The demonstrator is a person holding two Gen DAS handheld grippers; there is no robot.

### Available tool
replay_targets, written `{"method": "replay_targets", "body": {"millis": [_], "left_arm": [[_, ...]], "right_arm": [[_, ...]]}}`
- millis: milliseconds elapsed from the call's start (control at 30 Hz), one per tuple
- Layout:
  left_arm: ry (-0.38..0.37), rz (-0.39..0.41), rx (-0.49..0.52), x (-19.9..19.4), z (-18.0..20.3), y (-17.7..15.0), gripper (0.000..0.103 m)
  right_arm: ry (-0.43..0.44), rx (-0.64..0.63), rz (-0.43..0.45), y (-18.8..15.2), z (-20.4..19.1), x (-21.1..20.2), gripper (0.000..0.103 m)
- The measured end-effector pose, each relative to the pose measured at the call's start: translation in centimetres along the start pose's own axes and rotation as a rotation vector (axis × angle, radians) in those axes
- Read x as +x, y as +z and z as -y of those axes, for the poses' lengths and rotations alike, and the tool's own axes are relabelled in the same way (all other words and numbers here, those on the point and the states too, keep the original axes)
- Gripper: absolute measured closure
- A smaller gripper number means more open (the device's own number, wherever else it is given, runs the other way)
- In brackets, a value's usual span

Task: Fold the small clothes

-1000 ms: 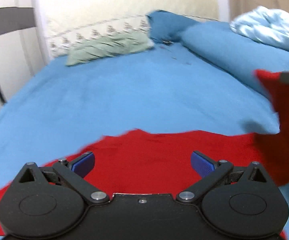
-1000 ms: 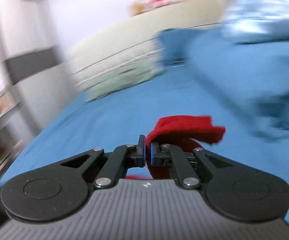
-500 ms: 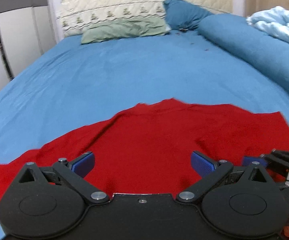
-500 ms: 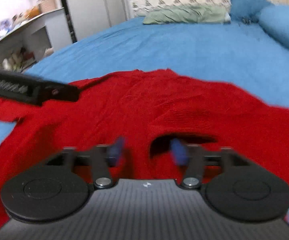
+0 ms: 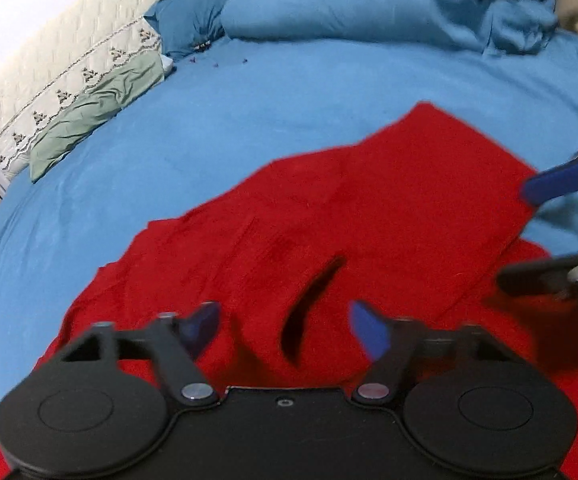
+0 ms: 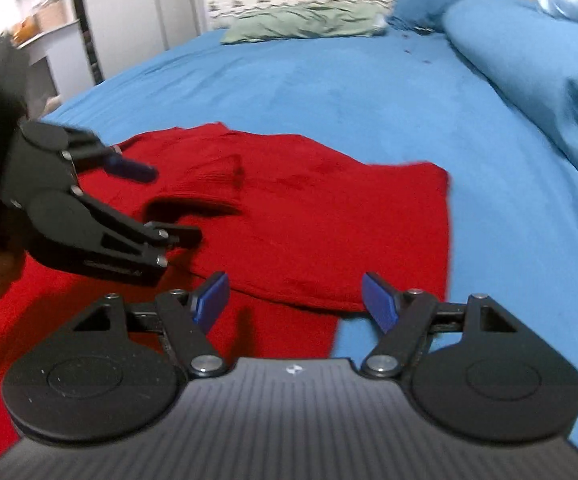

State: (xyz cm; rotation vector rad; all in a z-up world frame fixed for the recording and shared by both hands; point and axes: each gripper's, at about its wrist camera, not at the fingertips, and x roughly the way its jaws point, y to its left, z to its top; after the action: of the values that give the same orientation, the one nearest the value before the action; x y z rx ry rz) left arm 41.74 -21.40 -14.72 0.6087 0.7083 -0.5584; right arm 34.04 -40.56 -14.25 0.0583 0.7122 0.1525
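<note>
A red knit garment (image 5: pixel 369 216) lies flat on the blue bed sheet (image 5: pixel 169 152), with one side folded over onto its middle; it also shows in the right wrist view (image 6: pixel 329 216). My left gripper (image 5: pixel 285 332) is open and empty just above the garment's middle, by a dark fold gap. It shows from the side in the right wrist view (image 6: pixel 165 204). My right gripper (image 6: pixel 295 298) is open and empty over the folded piece's near edge. It shows at the right edge of the left wrist view (image 5: pixel 529 236).
A green pillow (image 5: pixel 89 120) and a quilted cream headboard (image 5: pixel 69 56) lie at the head of the bed. A long blue bolster (image 5: pixel 369 4) runs along the far side. A grey cabinet (image 6: pixel 129 20) and a cluttered shelf (image 6: pixel 41 20) stand beyond the bed.
My right gripper carried a red flap over the garment, let it go and opened. Both grippers have since shifted over the folded garment, and the left one has turned right.
</note>
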Motion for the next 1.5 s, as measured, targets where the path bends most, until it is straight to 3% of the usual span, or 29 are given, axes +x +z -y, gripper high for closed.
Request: {"method": "replay_targets", "body": {"millis": [100,167,200,333,400,467,567,633,733,900,967,1000,1033,1100,1200,1300,1367,1500], "left_arm": [[0.003,0.017,-0.072,0.9,-0.6,0.0,0.059],[-0.013,0.029,-0.109,1.1,-1.1,-0.1,0.082],[-0.017,0.028,-0.114,1.1,-1.2,-0.3,0.098],[-0.021,0.062,-0.207,0.3,-3.1,-1.1,0.098],[-0.016,0.099,-0.328,-1.0,-4.8,-2.3,0.098],[-0.047,0.122,-0.534,-1.9,-7.1,-4.5,0.098],[-0.13,0.126,-0.784,-1.6,-9.6,-8.1,0.088],[-0.192,0.12,-0.907,-0.9,-10.6,-10.1,0.075],[-0.262,0.154,-0.998,-0.8,-11.3,-11.4,0.07],[-0.23,0.168,-0.893,-1.5,-10.2,-10.2,0.06],[-0.2,0.162,-0.844,-1.6,-9.6,-9.6,0.065],[-0.18,0.161,-0.822,-1.7,-9.4,-9.3,0.089],[-0.164,0.16,-0.807,-1.4,-9.8,-9.1,0.1],[-0.134,0.183,-0.794,-2.2,-10.3,-8.5,0.1],[-0.077,0.288,-0.792,-4.7,-12.5,-8.1,0.1],[0.047,0.377,-0.811,-8.1,-15.8,-9.5,0.1],[0.112,0.387,-0.804,-9.3,-17.4,-11.0,0.1],[0.128,0.347,-0.866,-9.3,-19.7,-14.3,0.1]], "right_arm": [[0.003,0.044,0.008,-0.3,1.3,-0.3,0.014],[0.009,0.061,0.013,-0.3,1.6,-0.4,0.014],[0.01,0.067,0.016,-0.4,1.6,-0.4,0.014],[0.021,0.106,0.031,-0.8,2.2,-0.8,0.014],[0.021,0.123,0.043,-0.9,2.4,-1.1,0.014],[0.014,0.139,0.052,-0.9,2.4,-1.1,0.014],[0.013,0.179,0.051,-1.4,3.0,-1.4,0.014],[0.014,0.207,0.048,-1.7,3.5,-1.6,0.014],[0.014,0.235,0.042,-2.3,4.0,-1.7,0.014],[-0.002,0.246,0.032,-2.5,4.5,-1.6,0.014],[-0.009,0.242,0.031,-2.4,4.4,-1.5,0.012],[-0.017,0.231,0.032,-2.3,4.2,-1.5,0.011],[-0.029,0.22,0.033,-2.3,4.0,-1.5,0.006],[-0.065,0.185,0.043,-2.3,3.1,-1.6,0.004],[-0.078,0.145,0.086,-2.6,2.1,-1.8,0.0],[-0.105,0.084,0.087,-2.4,0.7,-1.5,0.0],[-0.13,0.018,0.066,-2.2,-0.6,-0.7,0.0],[-0.174,-0.043,-0.001,-1.8,-2.6,1.9,0.0]]}}
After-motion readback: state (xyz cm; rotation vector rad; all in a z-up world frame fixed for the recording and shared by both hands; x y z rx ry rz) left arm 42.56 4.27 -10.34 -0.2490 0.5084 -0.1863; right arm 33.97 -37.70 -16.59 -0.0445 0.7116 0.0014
